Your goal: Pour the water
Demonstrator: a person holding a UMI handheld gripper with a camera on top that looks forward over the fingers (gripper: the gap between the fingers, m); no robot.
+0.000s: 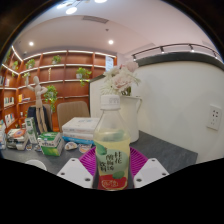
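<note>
One bottle point(111, 150) of pale yellow liquid, pinched upright by hand-held gripper point(112, 172)

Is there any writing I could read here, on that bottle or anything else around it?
Bottle, held between the jaws of the gripper: its red and green label carries large light characters, too blurred to read.
Packets on the table beside it: print too small to read.
Shelves behind: no legible signs.
Nothing else readable.
</note>
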